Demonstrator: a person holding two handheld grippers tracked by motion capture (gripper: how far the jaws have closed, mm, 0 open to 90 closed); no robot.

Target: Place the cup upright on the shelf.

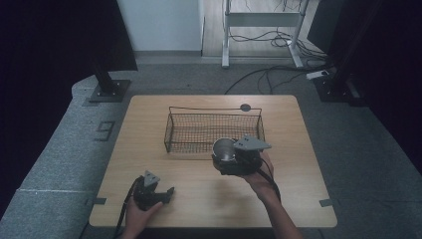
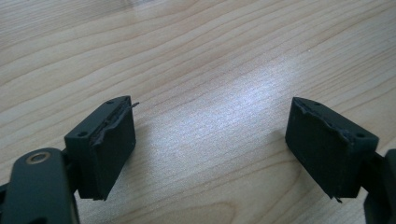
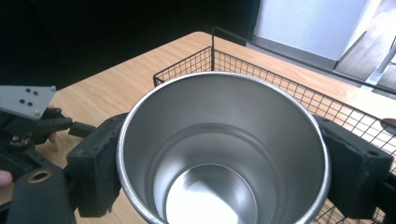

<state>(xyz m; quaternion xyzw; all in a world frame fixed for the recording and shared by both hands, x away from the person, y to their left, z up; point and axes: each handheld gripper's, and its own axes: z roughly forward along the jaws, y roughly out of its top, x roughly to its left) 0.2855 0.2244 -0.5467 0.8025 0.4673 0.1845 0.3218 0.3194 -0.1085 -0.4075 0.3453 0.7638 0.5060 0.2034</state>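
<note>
right tongs (image 1: 226,158) pinching steel cup (image 1: 224,149) at wire basket (image 1: 214,130) near edge | left tongs (image 1: 166,193) spread, on tabletop (image 1: 298,164) well nearer than basket

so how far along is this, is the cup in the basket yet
Not yet. Done: the right gripper has its fingers clamped on the steel cup, upright and apparently empty. In hand: the cup is held at the near edge of the wire basket, which looks empty. Left: probably moving it over the rim and letting go. The left gripper is open over bare table.
</note>
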